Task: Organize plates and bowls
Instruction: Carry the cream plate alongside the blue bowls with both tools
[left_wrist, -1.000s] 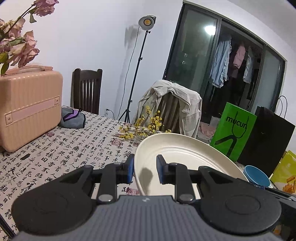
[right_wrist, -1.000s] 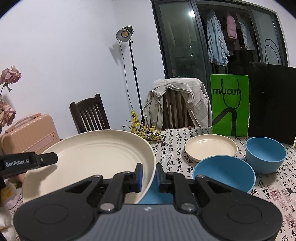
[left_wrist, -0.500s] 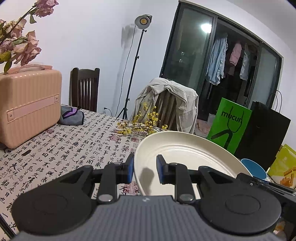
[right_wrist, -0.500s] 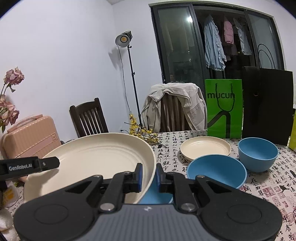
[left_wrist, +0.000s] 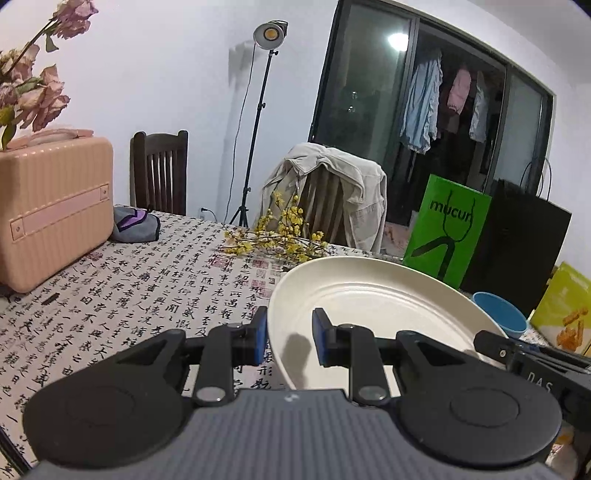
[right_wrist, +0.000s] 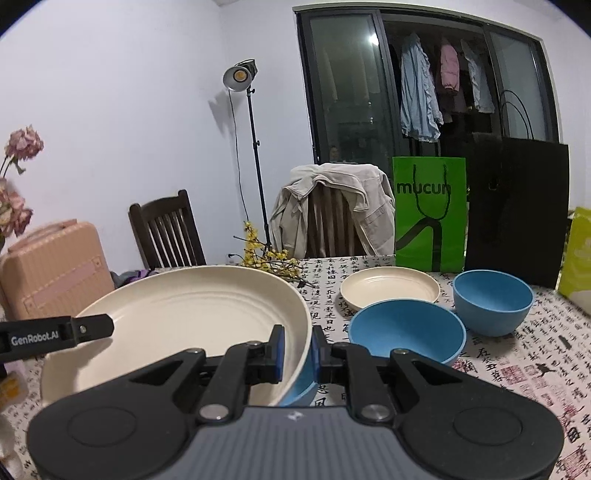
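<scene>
1. Left wrist view: the left gripper (left_wrist: 287, 340) is clamped on the near rim of a large cream plate (left_wrist: 373, 306). The plate is round and shallow with faint rings inside. It is held above the patterned surface (left_wrist: 122, 291), face up and tilted, its far edge higher.
2. Right wrist view: the right gripper (right_wrist: 297, 350) is pinched on the same plate (right_wrist: 184, 321) at its right rim. Just beside it sit a blue bowl (right_wrist: 406, 332), a second blue bowl (right_wrist: 493, 301) and a small cream plate (right_wrist: 389, 288).

Matt cream plate (left_wrist: 373, 295), printed tablecloth (left_wrist: 147, 280).
</scene>
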